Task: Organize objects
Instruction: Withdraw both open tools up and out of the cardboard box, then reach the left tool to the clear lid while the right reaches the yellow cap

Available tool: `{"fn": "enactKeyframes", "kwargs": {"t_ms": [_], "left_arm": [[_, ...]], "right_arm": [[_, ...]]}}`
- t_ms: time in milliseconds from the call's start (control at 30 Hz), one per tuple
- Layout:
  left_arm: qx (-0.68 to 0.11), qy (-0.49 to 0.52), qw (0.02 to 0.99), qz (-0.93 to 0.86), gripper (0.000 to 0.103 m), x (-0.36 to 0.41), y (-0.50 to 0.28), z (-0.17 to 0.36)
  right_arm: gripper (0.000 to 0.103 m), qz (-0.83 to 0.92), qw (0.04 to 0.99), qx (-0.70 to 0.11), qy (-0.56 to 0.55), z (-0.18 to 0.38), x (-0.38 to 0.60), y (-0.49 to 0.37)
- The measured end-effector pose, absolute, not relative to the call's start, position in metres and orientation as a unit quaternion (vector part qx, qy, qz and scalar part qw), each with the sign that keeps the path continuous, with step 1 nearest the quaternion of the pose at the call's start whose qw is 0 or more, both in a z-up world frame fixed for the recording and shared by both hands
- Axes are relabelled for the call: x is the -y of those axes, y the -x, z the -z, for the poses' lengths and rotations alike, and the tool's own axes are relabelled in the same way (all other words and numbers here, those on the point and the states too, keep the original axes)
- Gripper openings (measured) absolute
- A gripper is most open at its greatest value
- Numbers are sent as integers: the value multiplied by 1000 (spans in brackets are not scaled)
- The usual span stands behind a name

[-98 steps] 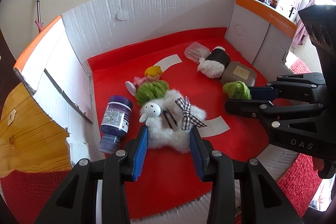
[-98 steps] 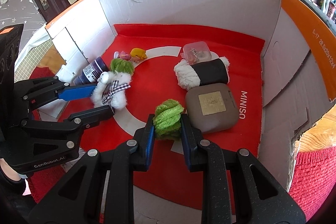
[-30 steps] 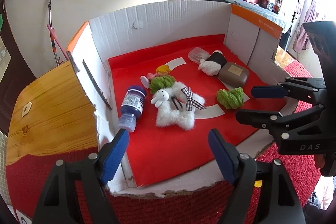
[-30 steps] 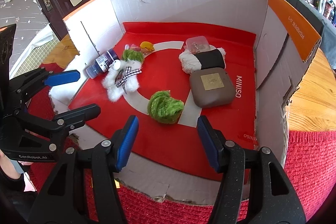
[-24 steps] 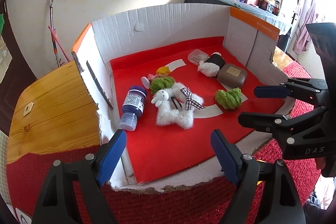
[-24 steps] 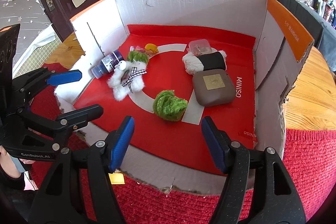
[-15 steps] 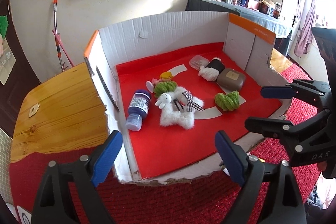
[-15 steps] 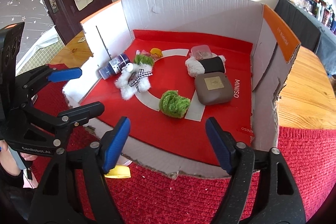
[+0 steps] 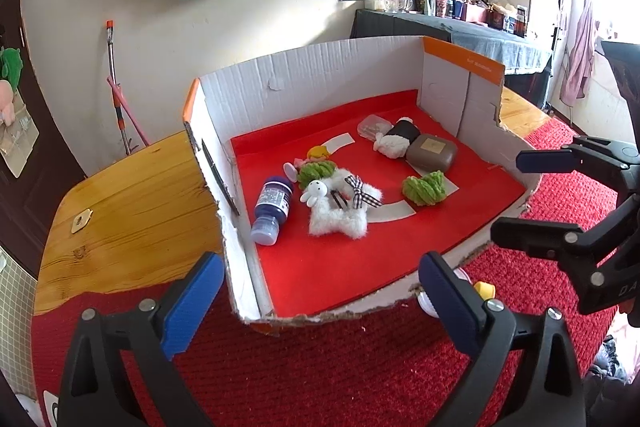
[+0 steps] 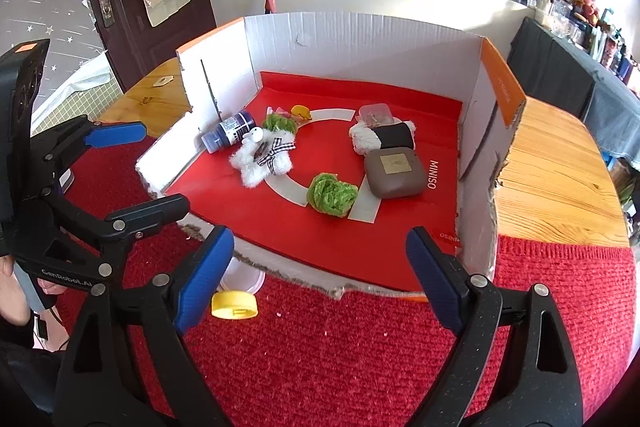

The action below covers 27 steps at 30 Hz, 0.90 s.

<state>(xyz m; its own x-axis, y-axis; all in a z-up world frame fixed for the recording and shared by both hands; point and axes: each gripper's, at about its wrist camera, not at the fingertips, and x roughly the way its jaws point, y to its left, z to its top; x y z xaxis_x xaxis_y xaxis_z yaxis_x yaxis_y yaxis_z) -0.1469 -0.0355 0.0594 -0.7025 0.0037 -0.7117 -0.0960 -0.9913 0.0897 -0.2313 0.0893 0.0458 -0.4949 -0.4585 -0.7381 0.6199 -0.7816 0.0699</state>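
Note:
A cardboard box [image 9: 360, 75] [image 10: 360, 35] with a red floor holds a white fluffy star toy [image 9: 340, 205] [image 10: 262, 157], a blue bottle [image 9: 272, 209] [image 10: 230, 133], two green yarn scrunchies [image 9: 424, 187] [image 10: 330, 193], a brown case [image 9: 432, 151] [image 10: 396, 167], a black-and-white plush [image 9: 396, 139] [image 10: 382, 137] and a clear small box [image 9: 374, 125]. My left gripper [image 9: 320, 287] is open and empty, in front of the box. My right gripper [image 10: 320, 275] is open and empty, also in front of the box.
The box stands on a wooden table [image 9: 132, 195] [image 10: 552, 167] with a red knitted mat [image 9: 340, 367] [image 10: 360, 355]. A yellow cap [image 10: 234, 303] and a white object [image 10: 244, 279] lie on the mat at the box's torn front edge.
Both grippers have pulled back and up from the box and stayed open. 3.3 s ago the left was closing around the star toy and the right held a green scrunchie, which now lies on the red floor.

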Motion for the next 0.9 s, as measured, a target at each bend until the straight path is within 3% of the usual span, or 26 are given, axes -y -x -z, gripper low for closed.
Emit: {"fn": "enactKeyframes", "kwargs": {"t_ms": [500,633,767,900], "left_arm": [[-58,390,36,-918,99,35,118,-46],[-65,393,45,-916,91,31,112,-42],[-65,400,58,-912,81,28,110,-38],[-61,416,78,-904,62,24,110,-30]], "right_arm": [[89,854,337,-104,-382,-44,-96,192],[87,851,336,-117,-386,-36,-94,185],[67,842,343,-118,-400,-25,-91,182],[62,833,351,-117,-411,-13,-86,182]]}}
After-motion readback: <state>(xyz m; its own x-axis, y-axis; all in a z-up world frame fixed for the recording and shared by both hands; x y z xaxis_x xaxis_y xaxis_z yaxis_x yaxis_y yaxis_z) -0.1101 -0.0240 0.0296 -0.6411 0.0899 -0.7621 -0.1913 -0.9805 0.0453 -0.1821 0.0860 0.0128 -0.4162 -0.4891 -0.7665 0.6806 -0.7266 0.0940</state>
